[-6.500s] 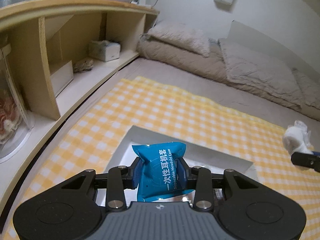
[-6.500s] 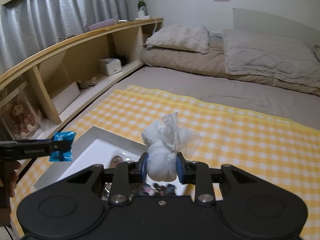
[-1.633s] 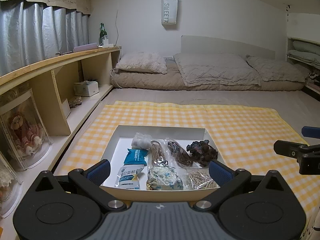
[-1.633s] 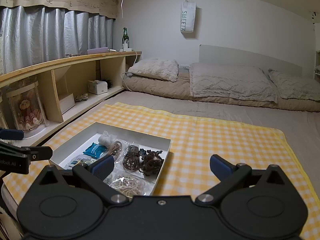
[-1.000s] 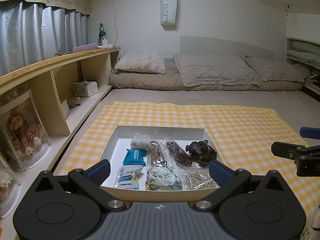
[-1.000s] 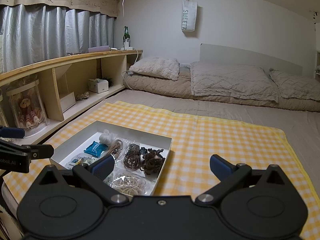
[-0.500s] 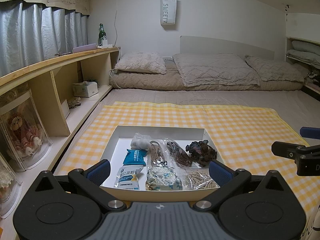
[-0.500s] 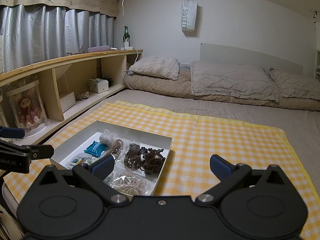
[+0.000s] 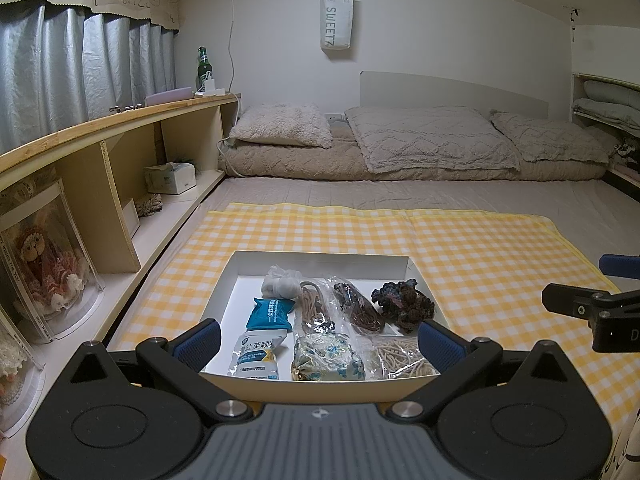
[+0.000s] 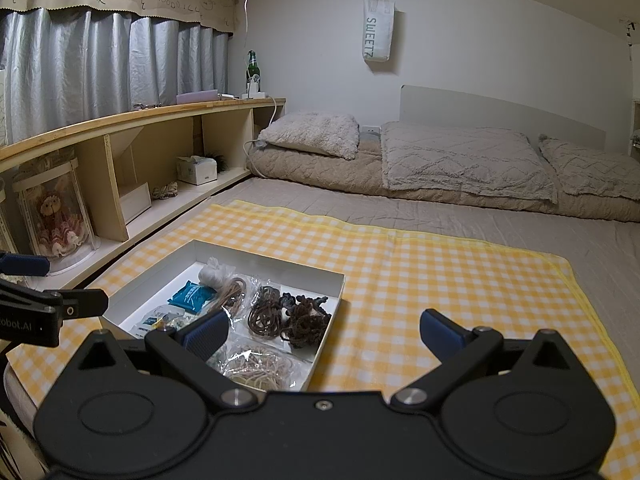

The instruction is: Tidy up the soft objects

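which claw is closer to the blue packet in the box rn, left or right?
Left. The left claw hangs open directly in front of the white box, its fingers framing the blue packet. The right claw is open too, off to the box's right over the checked cloth.

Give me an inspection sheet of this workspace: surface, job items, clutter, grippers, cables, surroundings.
Surface: yellow checked blanket spread flat on the grey mattress.
Job's things: white box on the blanket, holding a white tied bundle, blue packet, white sachet, floral pouch, bagged cords, dark scrunchies and bagged tan bands.
Clutter: nothing seen on the blanket outside the box.
Grippers: left gripper and right gripper both open, empty, hovering near the box.
Cables: white cord hanging down the wall to the shelf.
Surroundings: wooden shelf with green bottle, tissue box, boxed doll; pillows; hanging bag.
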